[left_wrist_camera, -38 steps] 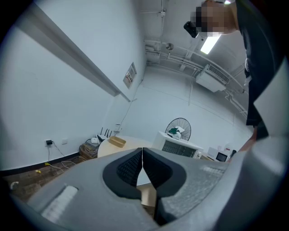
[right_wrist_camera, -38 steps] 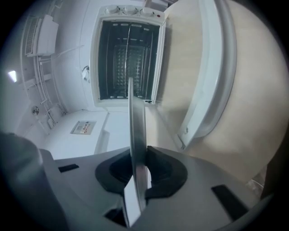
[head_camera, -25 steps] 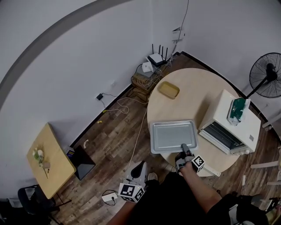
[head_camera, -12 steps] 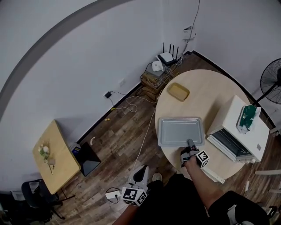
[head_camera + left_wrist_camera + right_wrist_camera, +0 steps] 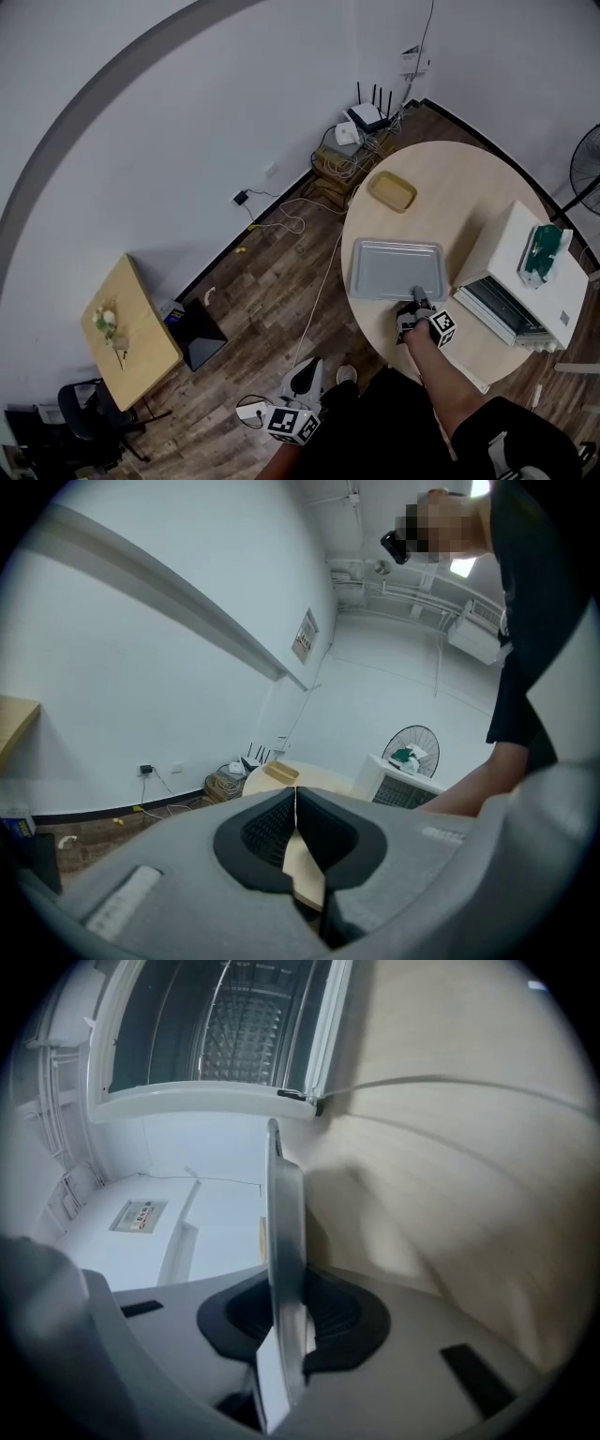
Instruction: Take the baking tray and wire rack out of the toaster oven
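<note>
While right gripper [image 5: 420, 300] clamps baking tray [image 5: 394, 269] on round table [image 5: 450, 178], left gripper [image 5: 296, 808] closed, seemingly wooden floor [image 5: 272, 281].

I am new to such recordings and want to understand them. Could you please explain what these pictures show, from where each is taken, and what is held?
There is no robot: a person holds a two-jaw gripper in each hand. The head view comes from a camera on the person's head, looking down at a round table. On it stand a white toaster oven and a yellow dish. The other two pictures come from cameras riding on the grippers. The right gripper is shut on the near edge of the baking tray, already out of the oven. The left gripper is shut and empty, low beside the person. Inside the open oven a wire rack seems to show.
</note>
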Tool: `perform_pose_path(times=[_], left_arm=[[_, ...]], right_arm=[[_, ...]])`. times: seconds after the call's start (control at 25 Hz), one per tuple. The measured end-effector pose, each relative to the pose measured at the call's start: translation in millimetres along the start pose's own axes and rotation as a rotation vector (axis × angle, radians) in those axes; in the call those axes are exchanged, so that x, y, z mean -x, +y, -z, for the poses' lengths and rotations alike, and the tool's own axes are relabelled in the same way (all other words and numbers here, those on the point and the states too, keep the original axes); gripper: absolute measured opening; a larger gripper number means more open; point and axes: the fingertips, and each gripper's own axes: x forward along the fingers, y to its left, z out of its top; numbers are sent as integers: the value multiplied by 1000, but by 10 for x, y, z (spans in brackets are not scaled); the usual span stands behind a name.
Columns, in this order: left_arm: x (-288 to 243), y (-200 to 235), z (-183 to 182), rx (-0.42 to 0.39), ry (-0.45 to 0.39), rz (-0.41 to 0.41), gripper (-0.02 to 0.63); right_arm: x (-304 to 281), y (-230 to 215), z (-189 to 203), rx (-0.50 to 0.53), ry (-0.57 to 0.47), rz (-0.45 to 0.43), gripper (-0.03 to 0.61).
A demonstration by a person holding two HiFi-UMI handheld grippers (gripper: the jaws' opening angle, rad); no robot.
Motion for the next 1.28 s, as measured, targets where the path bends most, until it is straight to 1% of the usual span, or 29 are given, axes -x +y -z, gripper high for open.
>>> perform_pose_path(times=[0.24,0.44,0.56,0.68,0.84,0.92,1.04,1.16,1.28], left_arm=[[13,-48,-9,4,-14,21,17],[59,-34,-51,27,-43,36,17],[98,-25,-71,51,-61,45,17],[122,-38,-72,64,-68,53,17],[177,-18,-63,73,-69,53,17],[218,17,-64,77,-72,50,18],[268,60,-62,81,-76,50,17],[288,70,-42,89,-76,48,17],[312,90,-22,96,-76,51,17]], right_arm=[[-57,-105,-1,-8,5,73,63],[-60,-209,-4,39,19,186,69],[-63,-251,46,72,40,256,154],[-43,-318,77,84,60,346,202],[-22,-372,105,78,94,457,215],[-3,-371,135,108,126,507,236],[62,-369,171,181,172,585,243],[142,-442,190,199,207,653,272],[226,-488,231,220,235,696,279]])
